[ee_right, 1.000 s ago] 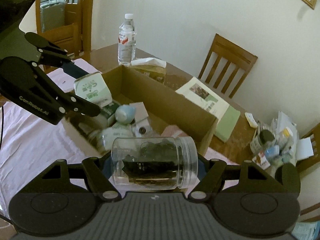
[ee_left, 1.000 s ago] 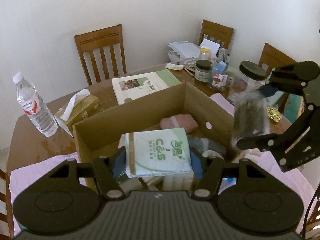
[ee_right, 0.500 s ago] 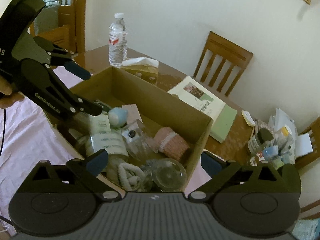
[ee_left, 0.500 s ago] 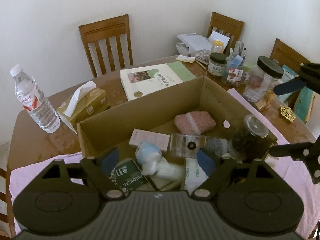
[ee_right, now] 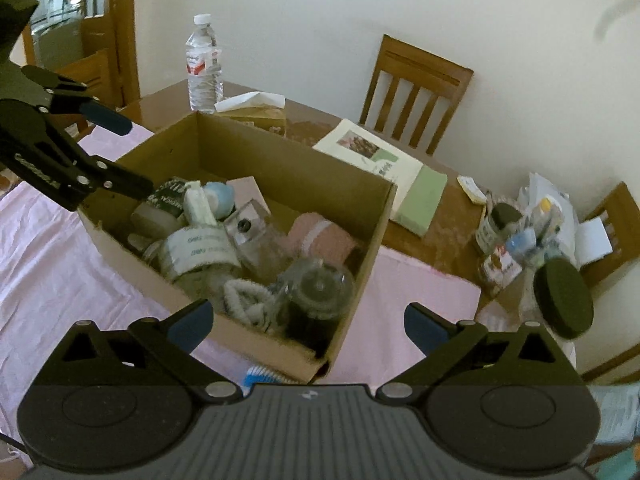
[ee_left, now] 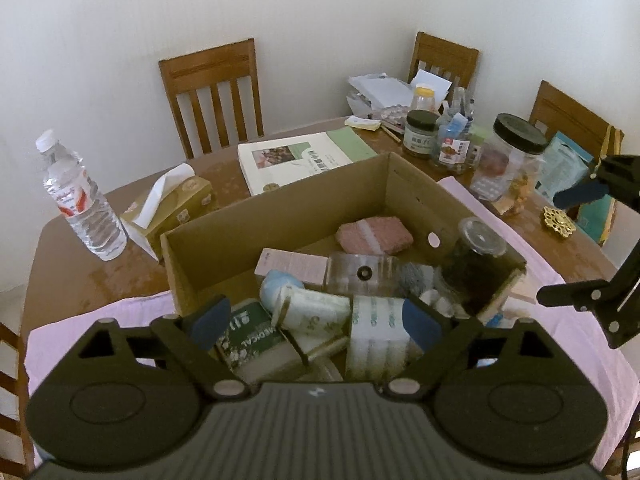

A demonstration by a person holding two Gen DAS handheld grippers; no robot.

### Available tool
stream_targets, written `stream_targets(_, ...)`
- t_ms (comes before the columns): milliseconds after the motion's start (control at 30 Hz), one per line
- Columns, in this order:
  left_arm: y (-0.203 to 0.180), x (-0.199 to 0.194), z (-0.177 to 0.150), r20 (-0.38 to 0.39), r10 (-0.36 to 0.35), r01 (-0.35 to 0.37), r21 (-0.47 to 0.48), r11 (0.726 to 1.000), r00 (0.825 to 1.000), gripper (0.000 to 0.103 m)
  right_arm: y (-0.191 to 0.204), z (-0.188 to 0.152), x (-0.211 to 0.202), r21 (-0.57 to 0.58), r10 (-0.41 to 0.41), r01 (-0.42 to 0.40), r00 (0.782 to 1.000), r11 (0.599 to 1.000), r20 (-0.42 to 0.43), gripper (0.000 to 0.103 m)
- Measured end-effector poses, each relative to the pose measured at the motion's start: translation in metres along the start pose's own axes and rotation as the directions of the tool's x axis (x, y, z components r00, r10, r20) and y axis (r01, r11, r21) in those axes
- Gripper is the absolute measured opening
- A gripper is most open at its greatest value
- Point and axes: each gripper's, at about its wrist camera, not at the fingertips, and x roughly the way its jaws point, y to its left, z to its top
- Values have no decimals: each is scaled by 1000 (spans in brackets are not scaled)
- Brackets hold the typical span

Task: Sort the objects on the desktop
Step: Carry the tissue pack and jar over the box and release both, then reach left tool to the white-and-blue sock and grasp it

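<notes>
A cardboard box (ee_left: 280,200) (ee_right: 288,164) stands on a pink cloth, full of small items. Among them lie a white-and-green tissue pack (ee_left: 312,312) (ee_right: 200,252) and a clear jar with dark contents (ee_left: 474,264) (ee_right: 316,300), leaning in the box's near right corner. My left gripper (ee_left: 316,322) (ee_right: 124,152) hovers over the box's near edge, its jaws opening with nothing pressed between them. My right gripper (ee_right: 307,327) (ee_left: 574,246) hangs just outside the corner above the jar; its jaws are opening too, and they are empty.
Behind the box are a water bottle (ee_left: 80,204), a tissue box (ee_left: 172,208) and a book (ee_left: 296,160). Several jars (ee_left: 440,136) and a black-lidded jar (ee_left: 512,160) crowd the far right. A blue brush (ee_right: 260,374) lies by the box. Wooden chairs ring the table.
A second ago my left gripper held the tissue pack and my right held the jar above the box. Both now lie inside the box, and both grippers have opened wide.
</notes>
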Motion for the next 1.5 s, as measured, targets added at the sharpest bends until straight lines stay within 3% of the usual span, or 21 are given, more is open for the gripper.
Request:
stream_targets(667, -32, -50, -44, -11, -35, 34, -25, 999, 999, 93, 30, -85, -29, 227, -49, 56, 998, 972, -38, 103)
stream_targets(800, -46, -50, -50, -29, -30, 29, -55, 998, 999, 93, 25, -97, -25, 240, -15, 24, 999, 971, -41, 103)
stream_targets(1167, -104, -22, -60, -95, 10, -25, -160, 987, 995, 93, -1, -133, -10, 171, 30, -18, 997, 985, -69, 103)
stream_targets(1500, -148, 25, -70, -145, 26, -50, -171, 984, 989, 93, -25, -152, 6, 140, 52, -38, 993, 989, -101, 103)
